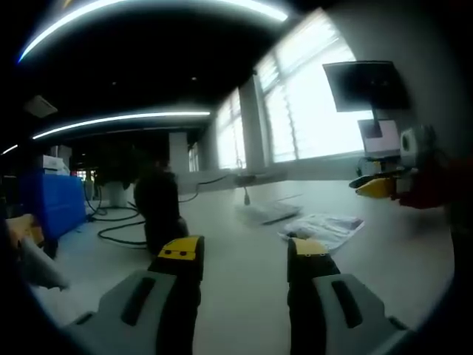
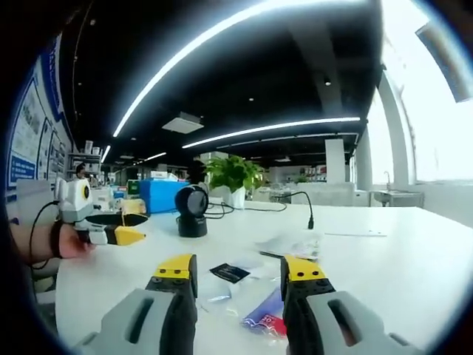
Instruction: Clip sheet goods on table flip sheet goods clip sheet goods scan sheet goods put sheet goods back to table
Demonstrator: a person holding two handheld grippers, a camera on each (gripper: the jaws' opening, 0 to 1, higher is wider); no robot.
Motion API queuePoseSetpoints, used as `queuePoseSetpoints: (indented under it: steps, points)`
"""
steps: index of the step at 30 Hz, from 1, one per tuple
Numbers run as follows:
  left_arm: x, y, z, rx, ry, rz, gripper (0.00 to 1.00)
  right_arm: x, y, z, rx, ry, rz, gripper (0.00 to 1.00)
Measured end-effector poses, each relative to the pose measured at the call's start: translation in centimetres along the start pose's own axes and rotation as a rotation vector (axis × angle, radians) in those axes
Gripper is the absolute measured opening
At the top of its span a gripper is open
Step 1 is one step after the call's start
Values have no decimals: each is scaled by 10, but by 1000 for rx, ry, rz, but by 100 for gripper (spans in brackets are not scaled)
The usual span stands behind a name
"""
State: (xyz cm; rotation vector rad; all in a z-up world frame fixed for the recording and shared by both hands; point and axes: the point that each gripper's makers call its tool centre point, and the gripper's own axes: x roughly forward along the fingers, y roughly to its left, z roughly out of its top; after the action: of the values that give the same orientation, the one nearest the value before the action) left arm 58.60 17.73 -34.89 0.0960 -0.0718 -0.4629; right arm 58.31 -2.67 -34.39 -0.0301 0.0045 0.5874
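Note:
Several flat sheet packets lie on the white table [image 2: 384,266]: a small black packet [image 2: 230,272], a red and blue packet [image 2: 264,319] and a clear packet [image 2: 295,242]. My right gripper [image 2: 238,270] hovers just over them, open, with nothing between its jaws. The black dome scanner [image 2: 192,211] stands beyond them. In the left gripper view a crumpled packet [image 1: 321,228] and a clear packet [image 1: 266,213] lie ahead to the right, and the scanner [image 1: 159,207] stands ahead to the left. My left gripper [image 1: 244,251] is open and empty above bare table.
A hand [image 2: 66,240] holds the left gripper [image 2: 111,233] at the table's left edge. The right gripper [image 1: 380,186] enters the left gripper view from the right. A blue crate [image 1: 52,200], cables [image 1: 122,229], a monitor [image 1: 366,85] and a potted plant [image 2: 233,174] stand around.

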Motion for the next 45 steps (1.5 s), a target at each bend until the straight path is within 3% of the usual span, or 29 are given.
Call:
queuePoseSetpoints:
  steps: [17, 33, 41, 45]
  points:
    - [-1, 0, 0, 1, -1, -2, 38, 20, 25, -10, -28, 33, 37, 39]
    - [-1, -1, 0, 3, 1, -3, 38, 37, 52, -26, -161, 80, 81, 38]
    - [-1, -2, 0, 2, 0, -3, 38, 46, 66, -36, -289, 113, 120, 39]
    - [-1, -2, 0, 3, 0, -3, 38, 51, 68, -43, -308, 140, 141, 39]
